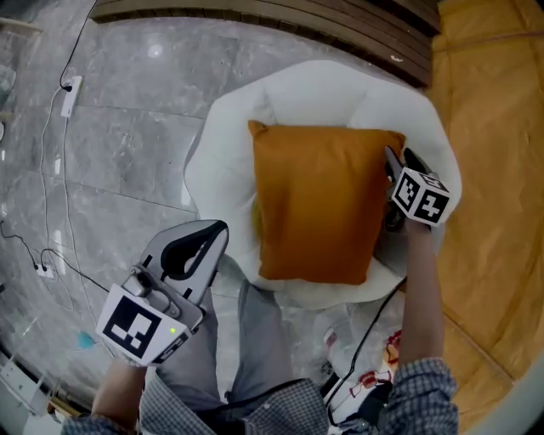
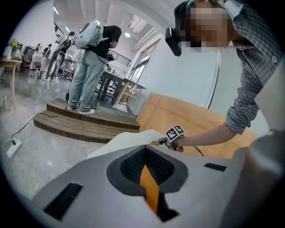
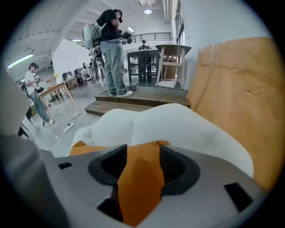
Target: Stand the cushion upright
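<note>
Grey plastic comes nearest the head camera. The left claw (image 1: 218,231) hangs low at the left over the marble floor (image 1: 119,136), its jaws pressed together and holding nothing (the orange sliver in its own view is the cushion seen past the tips). It is near the cushion's left edge but apart from it.

The cushion (image 1: 319,204), orange, rests on a white seat (image 1: 314,89) with its broad face toward the head camera. The right claw (image 1: 393,163) is at the cushion's right edge, jaws spread wide with that edge between them. In the right gripper view the orange fabric fills the gap, though I cannot tell whether the pads press on it.

A tan sheet (image 1: 497,170) is just beside the seat on the right. Beyond the seat runs a wooden step (image 1: 255,19), and the gripper views show a person (image 3: 111,49) with a backpack (image 3: 91,34) standing on it. Farther back, more people and tables show small in a bright hall.
</note>
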